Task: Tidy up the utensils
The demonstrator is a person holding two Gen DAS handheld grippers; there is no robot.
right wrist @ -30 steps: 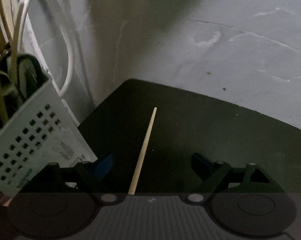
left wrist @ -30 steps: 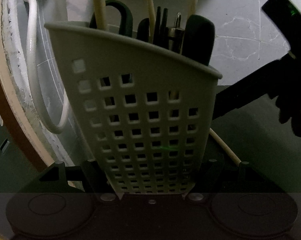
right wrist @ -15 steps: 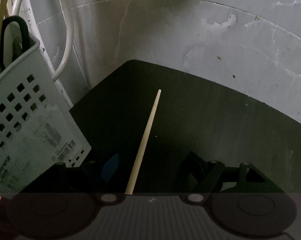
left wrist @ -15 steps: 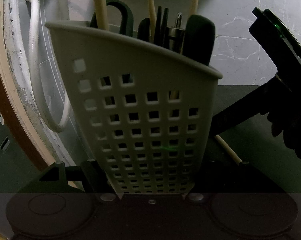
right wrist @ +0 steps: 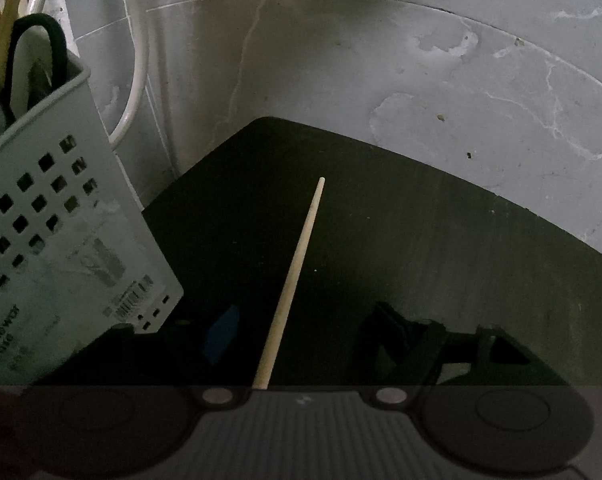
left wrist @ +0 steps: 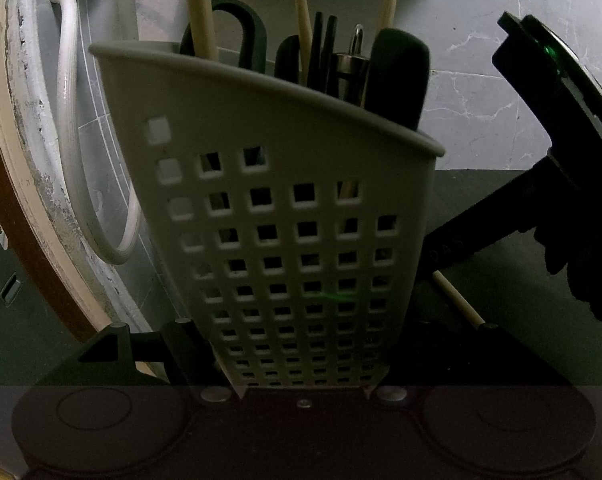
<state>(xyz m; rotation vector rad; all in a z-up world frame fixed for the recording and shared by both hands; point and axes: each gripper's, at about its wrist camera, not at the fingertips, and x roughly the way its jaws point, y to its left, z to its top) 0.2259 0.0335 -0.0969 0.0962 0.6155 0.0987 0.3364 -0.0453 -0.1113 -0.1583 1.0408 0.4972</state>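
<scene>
In the left wrist view, the left gripper [left wrist: 301,360] is clenched on the base of the grey perforated caddy [left wrist: 293,216], which holds chopsticks and dark-handled utensils upright; to the caddy's right the right gripper's body [left wrist: 557,160] reaches down over a loose chopstick [left wrist: 457,300] on the dark mat [left wrist: 501,184]. In the right wrist view, the right gripper [right wrist: 301,344] straddles the chopstick [right wrist: 297,268] lying just right of the caddy [right wrist: 61,248], its jaws closing but the pads not yet touching the stick. The stick sits off-centre, nearer the left finger [right wrist: 221,332]; that finger may nudge it first and roll it away, or the thin taper could slip out when lifted.
</scene>
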